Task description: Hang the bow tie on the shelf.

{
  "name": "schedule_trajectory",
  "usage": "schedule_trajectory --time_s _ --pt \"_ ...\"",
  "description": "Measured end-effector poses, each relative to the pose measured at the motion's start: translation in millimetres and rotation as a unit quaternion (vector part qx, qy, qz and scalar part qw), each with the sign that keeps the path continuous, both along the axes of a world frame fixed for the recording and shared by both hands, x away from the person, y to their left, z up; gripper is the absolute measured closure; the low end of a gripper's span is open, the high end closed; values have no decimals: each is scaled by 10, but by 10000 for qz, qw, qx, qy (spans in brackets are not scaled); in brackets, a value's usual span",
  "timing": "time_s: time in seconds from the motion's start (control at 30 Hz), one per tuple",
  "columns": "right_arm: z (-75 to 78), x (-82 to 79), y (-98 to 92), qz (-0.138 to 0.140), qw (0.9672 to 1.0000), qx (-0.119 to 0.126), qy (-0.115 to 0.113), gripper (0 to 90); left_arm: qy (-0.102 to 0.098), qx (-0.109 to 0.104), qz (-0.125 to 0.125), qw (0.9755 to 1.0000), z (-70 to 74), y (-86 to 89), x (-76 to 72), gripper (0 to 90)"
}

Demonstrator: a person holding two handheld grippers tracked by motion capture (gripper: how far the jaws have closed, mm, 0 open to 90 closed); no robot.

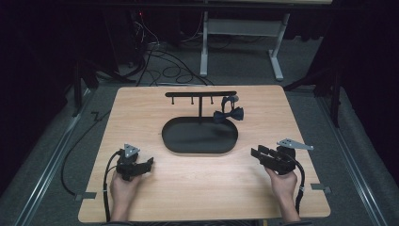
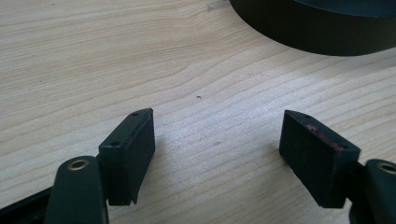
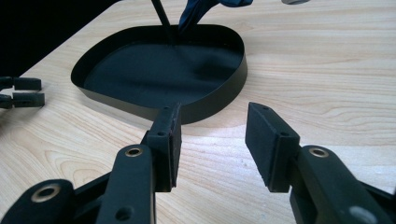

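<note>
Work looks unstarted: left gripper (image 1: 145, 164) and right gripper (image 1: 259, 154) rest on the counter (image 1: 188, 188), fingers apart and empty, bow tie (image 1: 228, 114) hanging on the stand (image 1: 201, 94) above the tray (image 1: 200, 149).

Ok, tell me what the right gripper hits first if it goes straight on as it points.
Probably the near wall of the black tray. The right gripper is open, bare wood between its jaws and the tray dead ahead, though depth is hard to judge.
</note>
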State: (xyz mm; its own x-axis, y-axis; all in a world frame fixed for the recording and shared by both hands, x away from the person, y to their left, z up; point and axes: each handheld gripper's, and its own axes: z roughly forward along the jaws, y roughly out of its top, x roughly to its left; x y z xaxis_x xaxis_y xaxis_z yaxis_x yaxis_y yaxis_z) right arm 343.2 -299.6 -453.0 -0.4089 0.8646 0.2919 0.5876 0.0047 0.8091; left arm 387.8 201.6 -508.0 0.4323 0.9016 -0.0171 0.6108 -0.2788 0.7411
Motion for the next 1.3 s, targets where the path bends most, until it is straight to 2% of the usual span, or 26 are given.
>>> schedule_trajectory --time_s 0.63,1.3 --pt "-147 63 126 90 9998 -84 141 575 1 1 0 10000 0 0 0 273" --pt "-293 130 247 99 9991 -298 302 571 0 1 -1 10000 0 0 0 273"
